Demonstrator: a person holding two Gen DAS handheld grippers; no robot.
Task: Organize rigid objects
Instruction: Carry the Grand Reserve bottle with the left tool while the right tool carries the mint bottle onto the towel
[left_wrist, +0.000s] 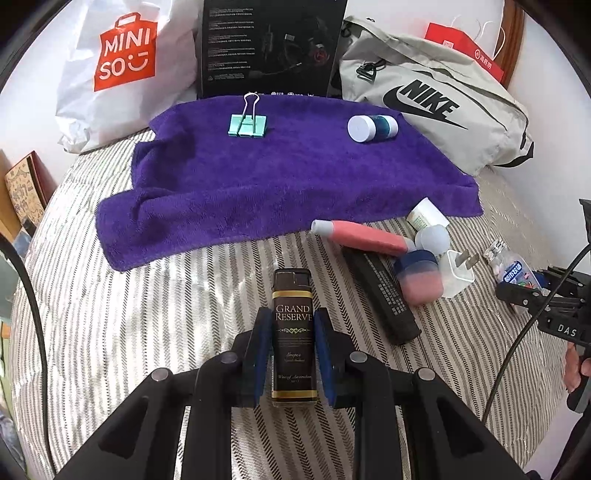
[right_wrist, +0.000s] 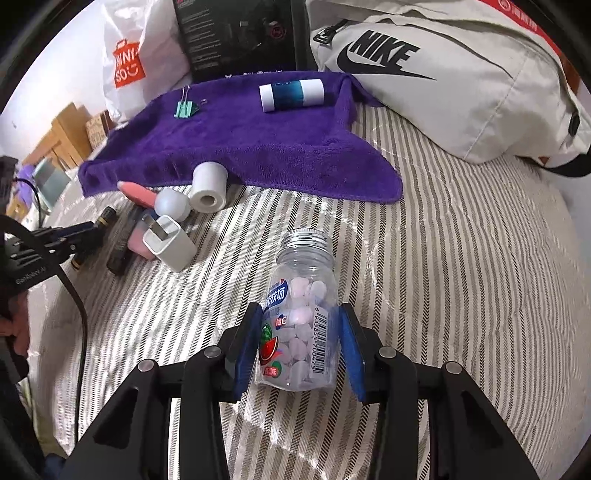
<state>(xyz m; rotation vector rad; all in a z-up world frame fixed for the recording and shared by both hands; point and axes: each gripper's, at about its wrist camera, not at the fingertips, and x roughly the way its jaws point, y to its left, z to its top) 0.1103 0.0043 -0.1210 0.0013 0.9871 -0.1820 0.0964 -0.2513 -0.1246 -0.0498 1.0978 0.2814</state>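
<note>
My left gripper (left_wrist: 293, 314) is shut on a dark "Grand Reserve" box (left_wrist: 293, 291), held upright over the striped bedcover (left_wrist: 147, 314). The right gripper (right_wrist: 300, 308) is shut on a clear candy bottle (right_wrist: 301, 325) with a silver threaded neck and pale tablets inside. Ahead lies a purple towel (left_wrist: 280, 177) carrying a mint binder clip (left_wrist: 247, 123) and a white-and-blue cylinder (left_wrist: 371, 127). Off the towel's near right corner is a pile: pink tube (left_wrist: 364, 236), black bar (left_wrist: 384, 295), pink-and-blue jar (left_wrist: 421, 280), white charger plug (left_wrist: 456, 275), white tube (left_wrist: 424, 214).
A Miniso bag (left_wrist: 122, 55), a black carton (left_wrist: 269, 44) and a grey Nike bag (left_wrist: 436, 103) line the far edge behind the towel. A black cable (right_wrist: 79, 306) trails at the left of the right wrist view. A hand (left_wrist: 576, 365) shows at the right edge.
</note>
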